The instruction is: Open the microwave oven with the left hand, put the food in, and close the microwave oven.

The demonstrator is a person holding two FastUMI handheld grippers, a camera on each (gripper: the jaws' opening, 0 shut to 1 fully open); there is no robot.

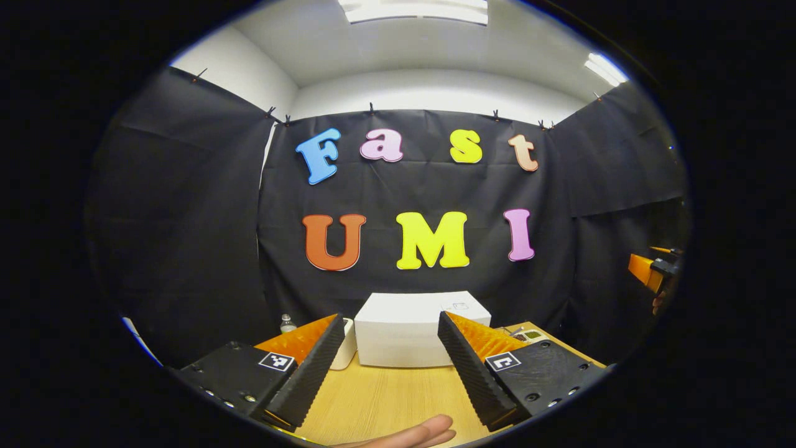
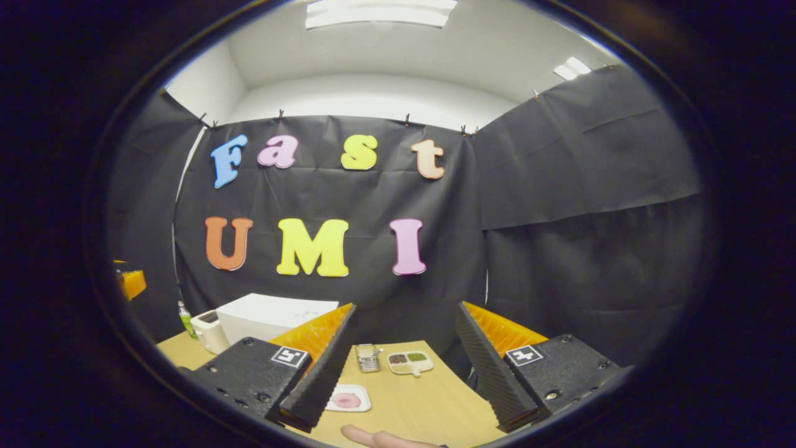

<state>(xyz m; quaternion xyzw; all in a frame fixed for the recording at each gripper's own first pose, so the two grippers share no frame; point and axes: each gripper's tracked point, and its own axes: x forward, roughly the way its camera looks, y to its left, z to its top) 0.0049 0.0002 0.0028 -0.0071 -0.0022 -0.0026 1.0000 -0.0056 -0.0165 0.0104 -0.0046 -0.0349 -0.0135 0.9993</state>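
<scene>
Your microwave oven [image 1: 413, 330] sits shut at the far end of the wooden table, a plain white box set squarely against the black cloth wall, its top bare but for a small mark near one corner. In the right gripper view, the food [image 2: 347, 401], a pink round piece, lies flat on a small white tray on the table, well apart from the oven.
</scene>
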